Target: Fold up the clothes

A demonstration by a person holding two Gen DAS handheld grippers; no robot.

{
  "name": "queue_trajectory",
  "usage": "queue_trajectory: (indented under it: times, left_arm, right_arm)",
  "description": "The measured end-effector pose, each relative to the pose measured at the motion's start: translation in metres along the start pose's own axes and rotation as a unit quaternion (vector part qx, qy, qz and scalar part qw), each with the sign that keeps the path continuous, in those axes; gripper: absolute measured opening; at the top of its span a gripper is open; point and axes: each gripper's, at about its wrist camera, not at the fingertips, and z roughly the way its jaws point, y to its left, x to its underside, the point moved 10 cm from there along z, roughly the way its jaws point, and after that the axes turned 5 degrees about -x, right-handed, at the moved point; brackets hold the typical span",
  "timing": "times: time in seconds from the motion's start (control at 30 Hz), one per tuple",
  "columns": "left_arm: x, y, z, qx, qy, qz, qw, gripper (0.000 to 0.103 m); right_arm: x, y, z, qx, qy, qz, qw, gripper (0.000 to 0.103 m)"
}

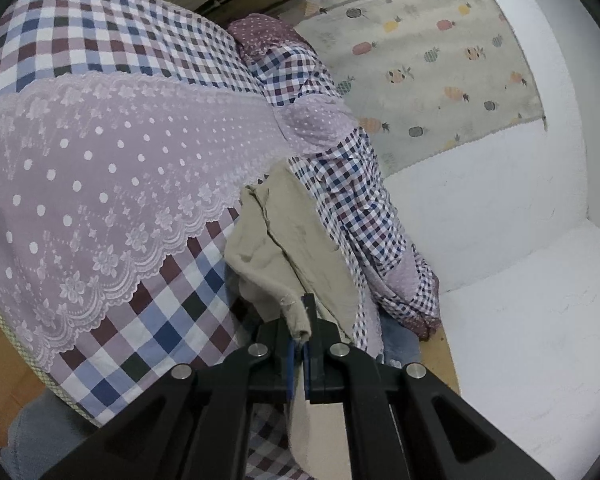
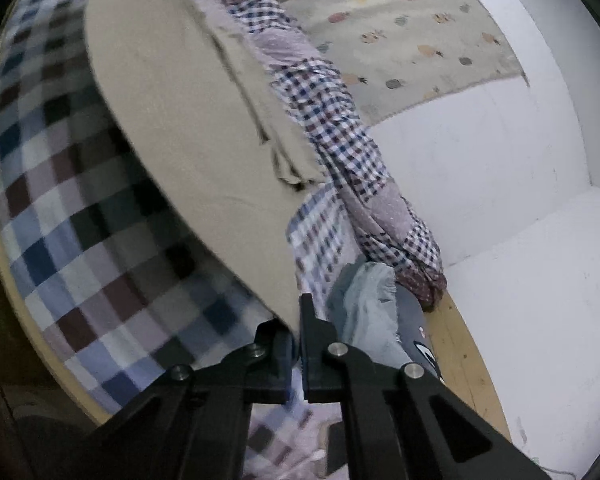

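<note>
Closest to the left wrist lens, the left claw (image 1: 299,330) is pinched tight on a corner of the beige garment (image 1: 278,240), whose crumpled folds rise from the jaws over the checked bedspread (image 1: 172,328). A lilac dotted lace panel (image 1: 100,168) runs across the spread. Beside the garment, a rolled checked quilt (image 1: 364,216) lies along the bed's edge next to the white wall (image 1: 480,216), on which hangs a pineapple-print cloth (image 1: 428,64).

In the right wrist view, the right claw (image 2: 298,338) is likewise clamped on the garment's edge (image 2: 180,92); from there the cloth stretches away as a broad, smooth sheet over the bedspread (image 2: 60,216), which is blurred. Just right of the claw sits a pale blue-grey cloth (image 2: 364,304), near the quilt's end (image 2: 388,216).
</note>
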Motion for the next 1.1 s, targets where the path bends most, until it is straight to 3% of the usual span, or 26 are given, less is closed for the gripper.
queue_trajectory:
  times: [0.23,0.5,0.73,1.1]
  left_arm:
    - [-0.015,-0.033,-0.021,0.008,-0.01,0.032,0.9994,0.001]
    - [-0.03,-0.091,-0.069,0.044,-0.026,0.075,0.9959,0.001]
    - [-0.021,-0.106,-0.121,0.074,-0.03,0.082,0.9935,0.001]
    - [0.009,-0.114,-0.218,0.105,-0.046,0.099,0.9884,0.001]
  right_arm:
    - [-0.036,-0.059,-0.031,-0.007,-0.032,0.028,0.999,0.0]
    - [-0.076,-0.124,-0.072,0.003,-0.066,0.015,0.998,0.0]
    - [-0.076,-0.175,-0.12,0.011,-0.079,0.041,0.996,0.0]
    - [-0.061,-0.191,-0.228,0.023,-0.116,0.086,0.989,0.0]
